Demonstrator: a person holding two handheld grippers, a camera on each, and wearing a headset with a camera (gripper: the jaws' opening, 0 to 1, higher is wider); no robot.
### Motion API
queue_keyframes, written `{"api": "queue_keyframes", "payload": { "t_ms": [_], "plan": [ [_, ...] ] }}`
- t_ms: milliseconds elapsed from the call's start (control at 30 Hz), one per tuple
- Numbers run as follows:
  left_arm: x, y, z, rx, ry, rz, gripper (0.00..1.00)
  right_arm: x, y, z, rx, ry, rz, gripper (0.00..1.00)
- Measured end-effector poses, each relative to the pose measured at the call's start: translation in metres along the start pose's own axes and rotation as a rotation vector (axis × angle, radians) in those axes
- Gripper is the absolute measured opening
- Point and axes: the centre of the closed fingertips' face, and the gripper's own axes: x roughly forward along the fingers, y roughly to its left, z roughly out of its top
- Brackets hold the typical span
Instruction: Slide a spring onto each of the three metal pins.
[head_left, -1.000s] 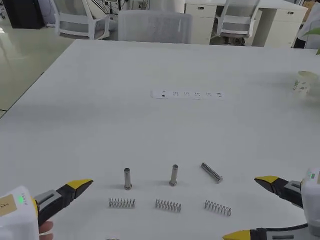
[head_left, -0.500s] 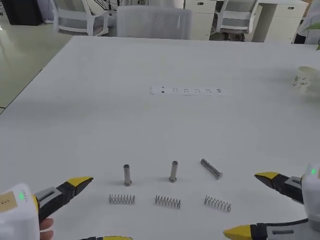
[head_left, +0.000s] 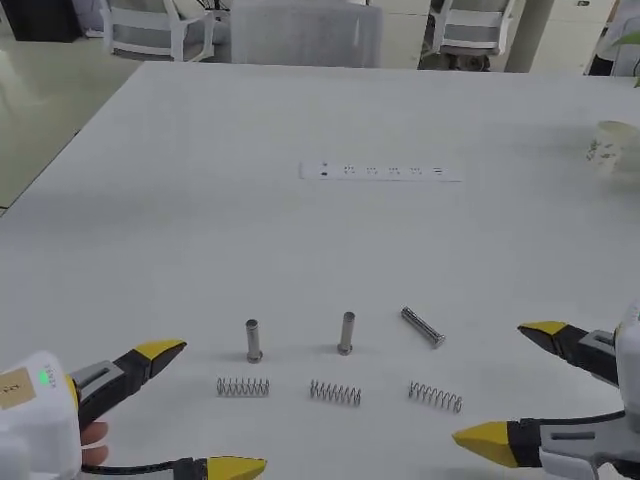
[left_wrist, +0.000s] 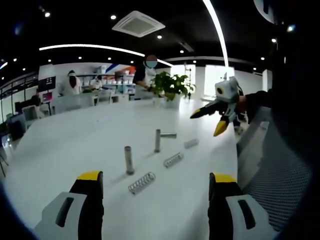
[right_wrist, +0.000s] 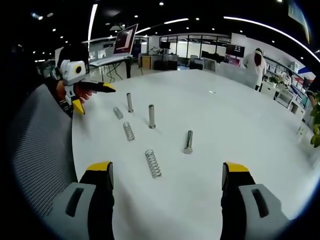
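Two metal pins (head_left: 253, 340) (head_left: 346, 333) stand upright on the white table (head_left: 300, 250). A third pin (head_left: 422, 327) lies on its side to their right. Three springs (head_left: 243, 387) (head_left: 335, 393) (head_left: 435, 397) lie in a row just in front of the pins. My left gripper (head_left: 198, 408) is open at the near left, short of the leftmost spring (left_wrist: 141, 182). My right gripper (head_left: 510, 383) is open at the near right, beside the rightmost spring (right_wrist: 153, 163) and the lying pin (right_wrist: 188, 141). Nothing is between either pair of jaws.
A white power strip (head_left: 380, 171) lies flat in the middle of the table. A paper cup (head_left: 608, 152) stands at the far right edge. Office chairs (head_left: 300, 35) are behind the far edge. People stand in the background of the gripper views.
The head camera has tilted, so the whole scene has shifted upward. The lower jaws of both grippers have come further into view. Pins and springs have not moved.
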Motion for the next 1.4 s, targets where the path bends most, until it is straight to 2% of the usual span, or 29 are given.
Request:
{"api": "queue_keyframes", "payload": {
  "t_ms": [300, 400, 533, 800, 1067, 1200, 1400],
  "plan": [
    [0.0, -0.002, 0.002, 0.006, -0.001, 0.004, 0.83, -0.002, -0.005, 0.005, -0.011, -0.003, 0.0, 0.89],
    [0.0, -0.004, 0.003, 0.007, -0.003, 0.001, 0.83, -0.001, -0.012, 0.014, -0.009, -0.015, -0.002, 0.88],
    [-0.001, -0.003, 0.002, 0.007, -0.002, 0.003, 0.83, 0.004, -0.021, 0.026, -0.041, -0.01, -0.009, 0.88],
    [-0.003, -0.001, 0.004, 0.009, -0.008, 0.009, 0.83, 0.026, -0.033, 0.038, -0.105, 0.033, 0.002, 0.83],
    [-0.004, 0.0, 0.003, 0.009, -0.008, 0.011, 0.83, 0.045, -0.038, 0.048, -0.126, 0.053, 0.015, 0.81],
    [-0.004, 0.001, 0.004, 0.012, -0.01, 0.011, 0.82, 0.055, -0.039, 0.051, -0.108, 0.062, 0.019, 0.79],
    [-0.006, 0.003, 0.001, 0.013, -0.005, 0.014, 0.82, 0.069, -0.043, 0.048, -0.078, 0.113, 0.008, 0.71]
  ]
}}
